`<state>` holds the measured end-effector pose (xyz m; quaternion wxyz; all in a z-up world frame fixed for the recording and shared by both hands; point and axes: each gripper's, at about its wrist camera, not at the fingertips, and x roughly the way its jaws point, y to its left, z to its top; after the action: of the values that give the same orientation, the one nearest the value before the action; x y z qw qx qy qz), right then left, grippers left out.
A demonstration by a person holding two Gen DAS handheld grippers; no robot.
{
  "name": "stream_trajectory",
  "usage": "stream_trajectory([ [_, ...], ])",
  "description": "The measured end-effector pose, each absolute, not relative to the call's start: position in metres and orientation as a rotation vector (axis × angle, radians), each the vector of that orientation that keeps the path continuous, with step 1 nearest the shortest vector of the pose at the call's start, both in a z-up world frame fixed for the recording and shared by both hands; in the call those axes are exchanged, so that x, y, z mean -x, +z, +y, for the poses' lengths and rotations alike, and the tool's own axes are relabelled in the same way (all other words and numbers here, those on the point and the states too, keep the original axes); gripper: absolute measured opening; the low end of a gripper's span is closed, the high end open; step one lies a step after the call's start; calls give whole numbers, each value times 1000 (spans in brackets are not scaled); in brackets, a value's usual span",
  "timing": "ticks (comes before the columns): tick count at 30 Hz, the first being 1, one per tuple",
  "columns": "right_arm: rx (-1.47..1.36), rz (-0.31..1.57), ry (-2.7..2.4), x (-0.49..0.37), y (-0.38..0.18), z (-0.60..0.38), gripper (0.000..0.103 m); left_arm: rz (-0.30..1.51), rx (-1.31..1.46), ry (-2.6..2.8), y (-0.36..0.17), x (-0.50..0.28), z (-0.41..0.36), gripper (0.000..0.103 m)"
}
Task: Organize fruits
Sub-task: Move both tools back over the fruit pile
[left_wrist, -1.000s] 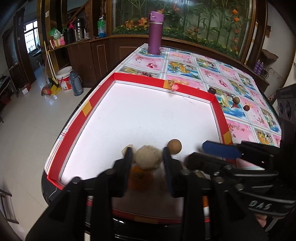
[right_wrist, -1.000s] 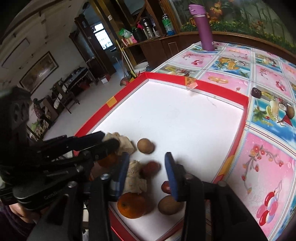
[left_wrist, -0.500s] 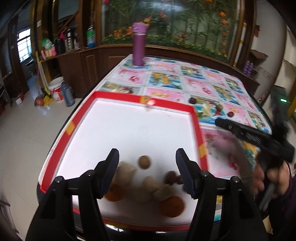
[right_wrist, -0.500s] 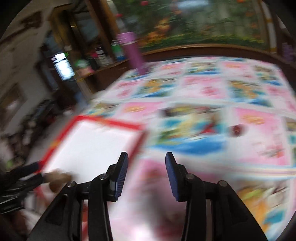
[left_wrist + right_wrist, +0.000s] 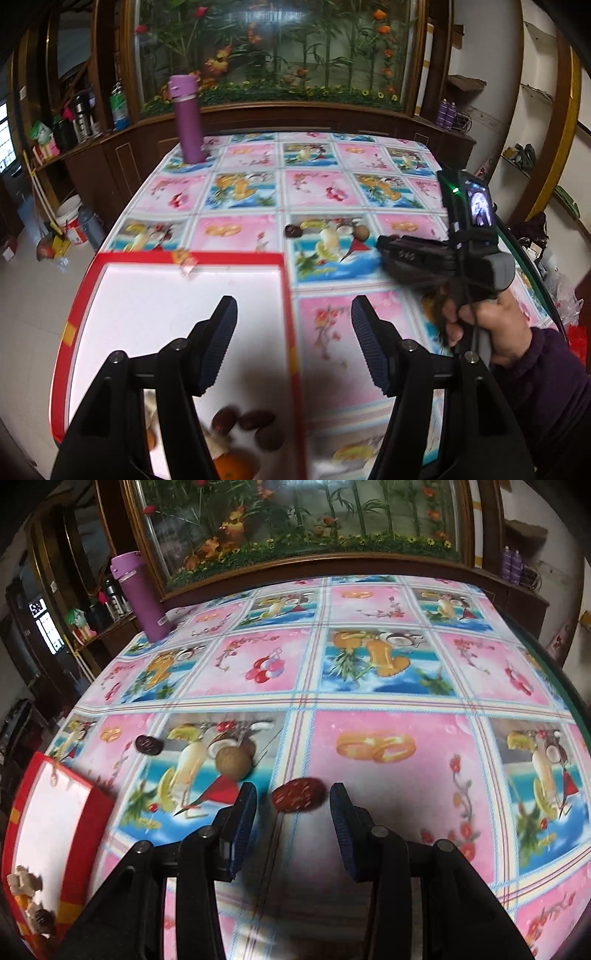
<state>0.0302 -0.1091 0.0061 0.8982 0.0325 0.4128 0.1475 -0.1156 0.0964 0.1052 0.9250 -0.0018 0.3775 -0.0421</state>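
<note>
Where the left gripper (image 5: 293, 345) a second ago had its fingers close around a pale lump in the tray (image 5: 286, 295), it now hovers higher with fingers spread wide and nothing between them, straddling the tray's red right rim. Near that rim's near end lie three dark dates (image 5: 245, 422) and an orange (image 5: 232, 465), partly hidden behind the gripper frame.

The right gripper (image 5: 293, 825) a second ago hung over the fruit pile in the tray; it has since swung out over the printed tablecloth (image 5: 369, 686). Its fingers are spread, and a red date (image 5: 298, 794) lies on the cloth just beyond the tips, in line with the gap, touched by neither. Just left of that sits a round brown fruit (image 5: 233, 762), and further left a dark date (image 5: 148, 745). The tray now shows only at the left edge of the right view, with pale pieces at its near corner.

In the left view the right hand (image 5: 491, 328) grips its tool, a small lit screen above it; lettering on the tool's side is too blurred to read. A purple flask (image 5: 186, 118) stands at the far corner; its label is unreadable.
</note>
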Motion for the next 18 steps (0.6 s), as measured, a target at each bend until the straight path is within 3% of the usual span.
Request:
stream_trajectory([
  [3,-73,856,313,-31,7,-114,30,784,-15,-80,104,99,85,65],
  [18,-288,796,246,-47,32,-191,30,938,-86,-49,47,-33,9,65],
])
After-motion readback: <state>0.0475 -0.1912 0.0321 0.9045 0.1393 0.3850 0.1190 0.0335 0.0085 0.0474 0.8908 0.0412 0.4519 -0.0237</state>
